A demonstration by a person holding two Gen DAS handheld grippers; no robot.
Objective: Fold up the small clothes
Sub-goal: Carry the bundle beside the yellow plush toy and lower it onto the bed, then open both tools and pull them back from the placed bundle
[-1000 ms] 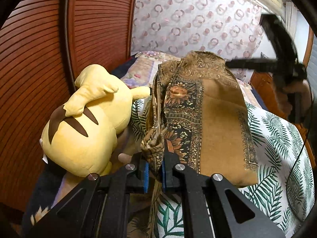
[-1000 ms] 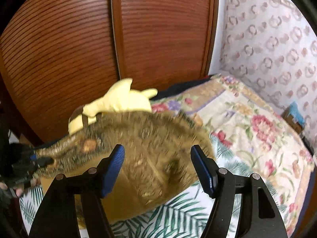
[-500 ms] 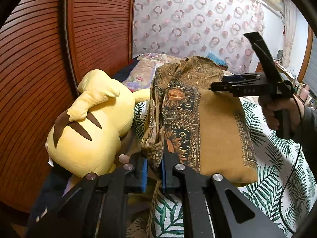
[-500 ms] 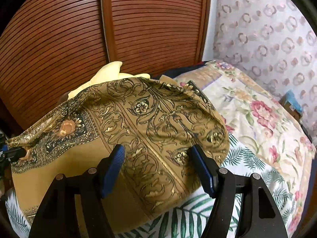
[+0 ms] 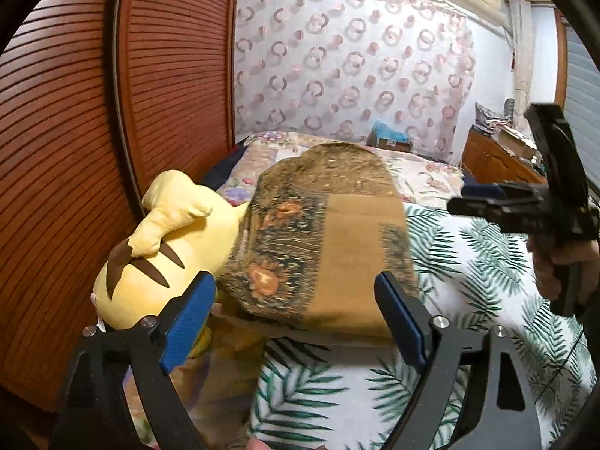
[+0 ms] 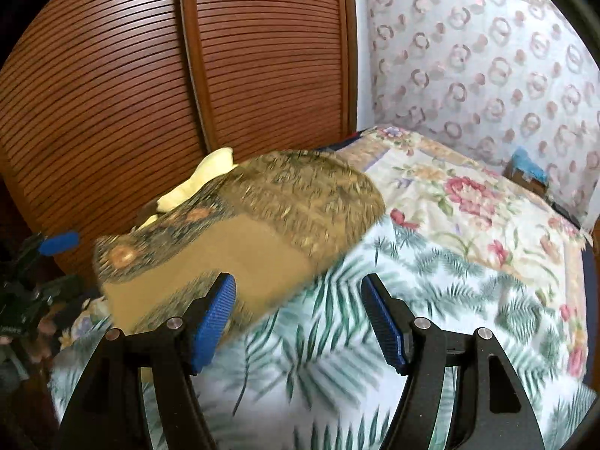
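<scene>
1. Folded brown cloth lying on the leafy sheet, touching the yellow toy.
2. Left tongs opening wide, gripping nothing.
3. Right tongs apart, empty.
4. Fold looks done; maybe some tidying left.

Left gripper jaws are opening, blue pads wide apart, nothing pressed between them. Folded brown patterned garment lies ahead on the leaf-print bedsheet, its left edge against a yellow plush toy. Right gripper is in a hand at the right edge, apart from the garment. Slatted wooden doors stand behind.
</scene>
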